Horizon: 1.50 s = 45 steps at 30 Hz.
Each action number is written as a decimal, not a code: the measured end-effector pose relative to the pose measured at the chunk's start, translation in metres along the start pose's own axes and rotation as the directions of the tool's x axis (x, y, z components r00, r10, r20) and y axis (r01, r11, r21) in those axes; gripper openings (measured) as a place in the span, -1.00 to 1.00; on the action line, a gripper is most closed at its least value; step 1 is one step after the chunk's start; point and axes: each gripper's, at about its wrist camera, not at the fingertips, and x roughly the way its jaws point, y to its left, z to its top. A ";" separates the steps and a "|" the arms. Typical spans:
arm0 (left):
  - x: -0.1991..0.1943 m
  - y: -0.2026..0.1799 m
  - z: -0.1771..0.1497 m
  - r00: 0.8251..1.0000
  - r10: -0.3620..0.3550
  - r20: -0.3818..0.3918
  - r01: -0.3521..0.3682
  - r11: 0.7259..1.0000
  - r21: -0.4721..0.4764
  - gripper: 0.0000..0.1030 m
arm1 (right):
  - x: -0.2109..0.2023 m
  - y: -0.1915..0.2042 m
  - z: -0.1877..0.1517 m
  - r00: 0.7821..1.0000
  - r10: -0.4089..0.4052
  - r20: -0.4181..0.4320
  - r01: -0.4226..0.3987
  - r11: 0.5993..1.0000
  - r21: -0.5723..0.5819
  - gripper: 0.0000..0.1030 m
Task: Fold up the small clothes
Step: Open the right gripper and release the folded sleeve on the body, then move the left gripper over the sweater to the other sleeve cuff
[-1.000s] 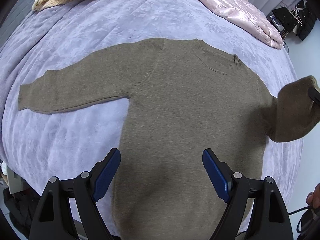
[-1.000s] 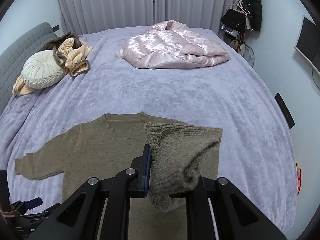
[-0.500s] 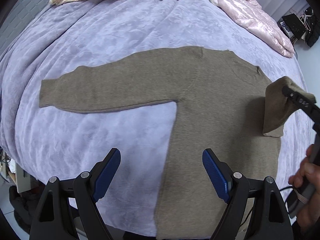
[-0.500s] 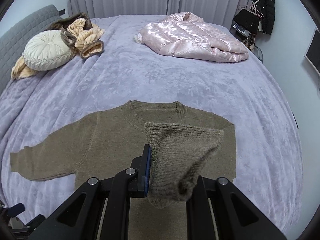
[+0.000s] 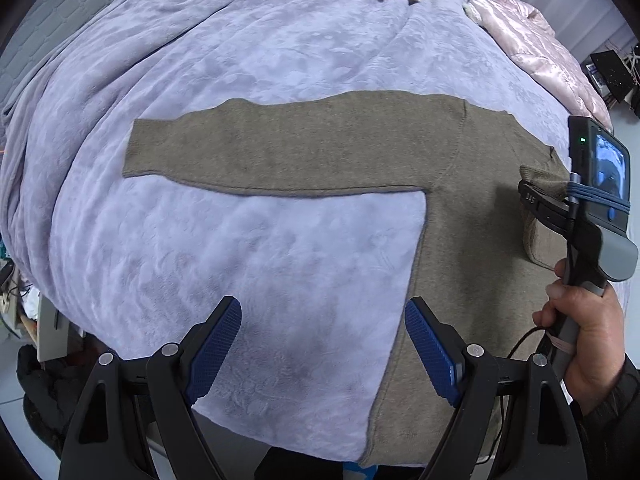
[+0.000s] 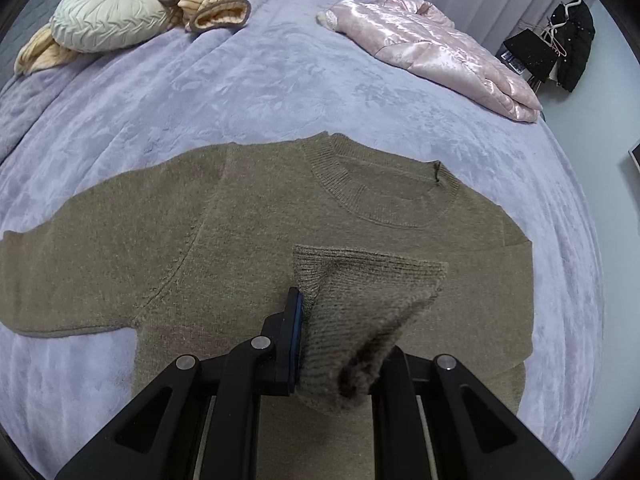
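Fingers [image 6: 294,320] pinch sweater [image 6: 240,220] cuff [image 6: 360,292], hiding one finger.

i can read one marking: small pale characters, seemingly "045", on the black finger of the right gripper [image 5: 534,200] in my left wrist view. nothing else carries legible text.

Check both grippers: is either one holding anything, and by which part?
The right gripper is shut on the brown sweater, pinching the ribbed cuff of one sleeve folded over the body. The left gripper is open, with nothing between its fingers.
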 end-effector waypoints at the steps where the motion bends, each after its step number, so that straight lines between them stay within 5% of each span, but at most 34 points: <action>1: 0.000 0.002 -0.001 1.000 0.001 -0.002 -0.001 1.000 -0.002 0.65 | 0.003 0.006 0.000 1.000 -0.008 -0.004 0.008 1.000 -0.011 -0.69; 5: 0.000 0.001 -0.001 1.000 0.007 -0.007 -0.007 1.000 0.003 0.65 | 0.011 0.030 -0.002 1.000 -0.005 0.003 0.006 0.996 -0.094 -0.47; 7: 0.000 -0.003 0.000 1.000 0.005 -0.006 -0.005 1.000 0.011 0.65 | 0.009 0.039 -0.002 1.000 0.025 0.006 -0.024 0.992 -0.125 0.05; 13: -0.001 -0.024 0.008 1.000 -0.023 0.003 0.023 0.999 0.037 0.65 | -0.033 0.026 -0.008 0.973 0.222 0.069 -0.213 0.970 -0.116 0.10; 15: -0.001 -0.032 0.009 1.000 -0.030 0.000 0.030 0.999 0.043 0.65 | -0.045 0.002 -0.013 0.967 0.233 0.105 -0.225 0.971 -0.081 0.29; 18: 0.000 -0.045 0.007 0.999 -0.035 -0.005 0.035 0.998 0.057 0.65 | -0.035 -0.054 -0.020 0.980 0.169 0.103 -0.175 0.983 0.054 0.42; 21: 0.004 -0.058 0.003 1.000 -0.024 -0.020 0.026 0.997 0.078 0.65 | 0.004 -0.106 -0.027 1.000 0.009 -0.012 -0.007 0.990 0.141 0.42; 24: 0.005 -0.064 -0.002 0.999 -0.013 -0.032 0.016 0.996 0.084 0.65 | 0.047 -0.130 -0.036 0.986 -0.107 -0.128 0.125 0.983 0.138 0.42; 27: 0.003 -0.064 -0.006 0.999 0.013 -0.032 -0.011 0.996 0.087 0.65 | 0.069 -0.119 -0.041 0.977 -0.123 -0.175 0.145 0.983 0.117 0.42; 31: 0.003 -0.057 -0.009 0.997 0.057 -0.044 -0.054 0.996 0.064 0.65 | 0.057 -0.057 -0.040 0.980 -0.167 -0.105 0.170 0.985 0.024 0.42; 37: 0.009 -0.078 -0.002 0.997 0.057 -0.049 -0.052 0.994 0.092 0.65 | 0.037 0.027 -0.048 0.999 -0.012 -0.043 0.005 0.987 -0.158 0.43; 41: 0.021 -0.118 0.014 0.999 0.013 -0.052 -0.006 0.992 0.126 0.65 | 0.034 -0.033 -0.045 0.983 0.171 -0.063 -0.171 0.985 -0.001 0.43; 45: 0.044 -0.182 0.032 0.999 -0.022 -0.047 0.031 0.978 0.205 0.65 | 0.046 -0.132 -0.041 0.980 0.184 -0.077 -0.171 0.974 0.149 0.43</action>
